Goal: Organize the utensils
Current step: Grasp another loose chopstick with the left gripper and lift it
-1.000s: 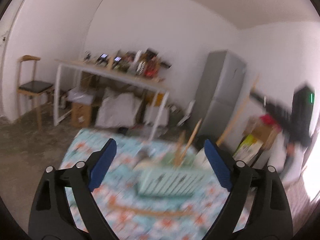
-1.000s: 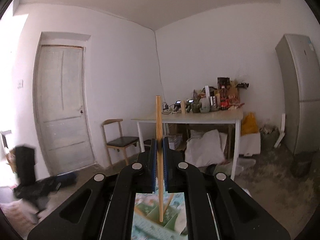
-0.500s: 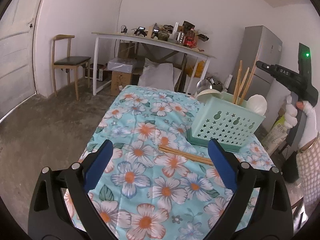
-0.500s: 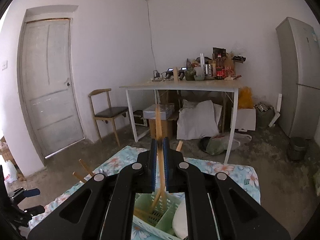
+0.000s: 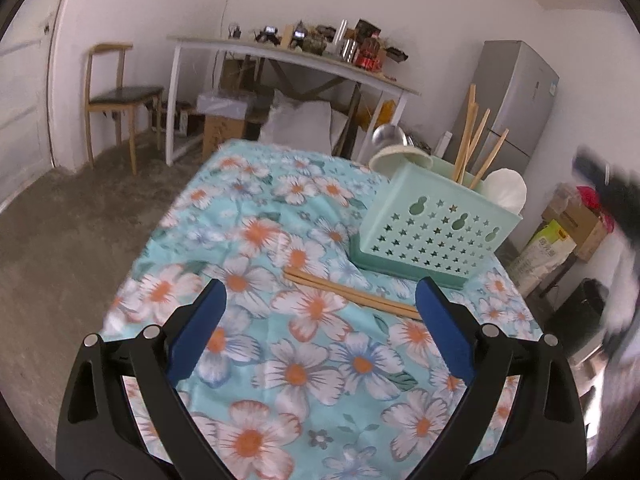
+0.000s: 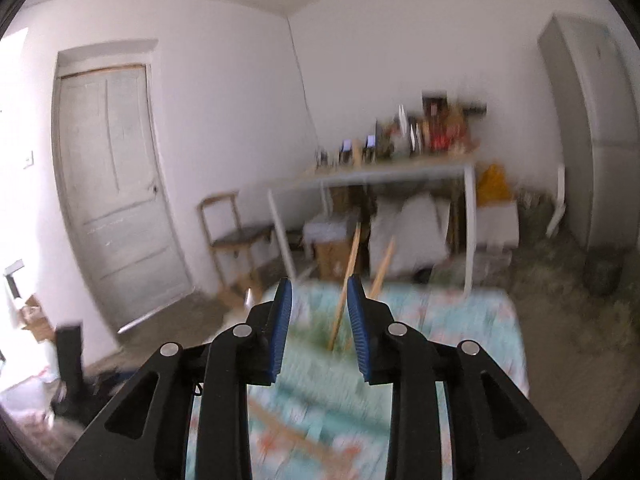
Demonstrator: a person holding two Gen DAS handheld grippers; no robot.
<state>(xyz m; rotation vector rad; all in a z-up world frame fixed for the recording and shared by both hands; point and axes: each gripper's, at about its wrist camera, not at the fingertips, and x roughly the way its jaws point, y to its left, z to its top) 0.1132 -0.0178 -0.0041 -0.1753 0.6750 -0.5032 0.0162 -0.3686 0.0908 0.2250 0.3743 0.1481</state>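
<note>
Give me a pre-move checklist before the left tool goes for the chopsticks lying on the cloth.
1. Left tool open and empty: ok.
2. Loose chopsticks lying flat on the tablecloth, unobstructed: ok.
3. They sit between the tool's fingers' line of approach: ok.
4. Right tool clear of its chopstick: jaws opening, pads not pressing; ok.
5. That chopstick settled in the caddy: cannot tell, view blurred.
6. Caddy upright: ok.

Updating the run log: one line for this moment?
right gripper: opening, chopstick between jaws | left gripper: open, empty | basket | loose chopsticks: on cloth
</note>
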